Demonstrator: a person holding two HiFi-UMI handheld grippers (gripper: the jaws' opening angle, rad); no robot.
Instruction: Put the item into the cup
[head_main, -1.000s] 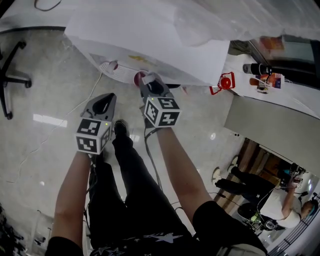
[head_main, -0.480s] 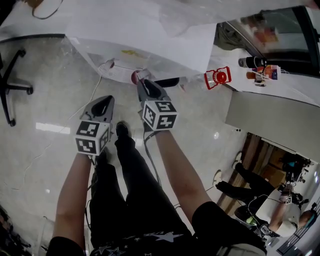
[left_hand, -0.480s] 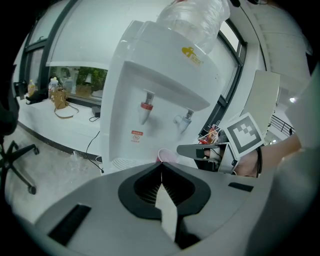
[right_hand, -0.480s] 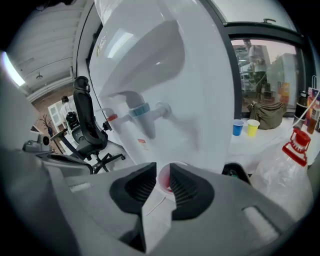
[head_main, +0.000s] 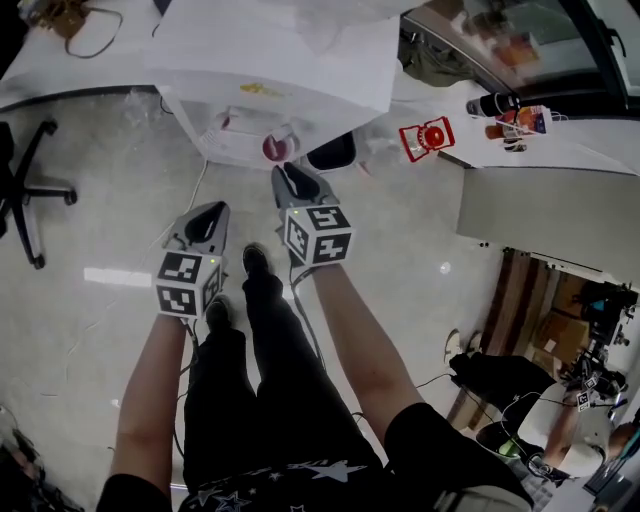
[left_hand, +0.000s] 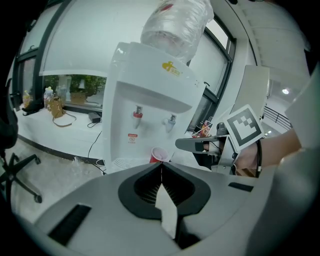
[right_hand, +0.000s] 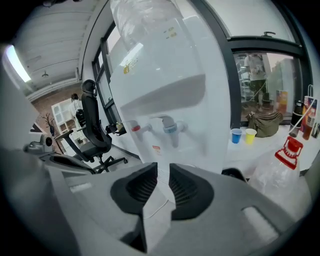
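A red cup (head_main: 275, 148) sits on the tray of a white water machine (head_main: 270, 85), under its taps. The right gripper (head_main: 291, 177) points at the cup and is close to it. Its jaws are a little apart, with nothing between them. The left gripper (head_main: 204, 217) is lower and further left, away from the cup. Its jaws are pressed together and hold nothing. A blue cup (right_hand: 236, 135) and a yellow cup (right_hand: 250, 133) stand side by side on a ledge.
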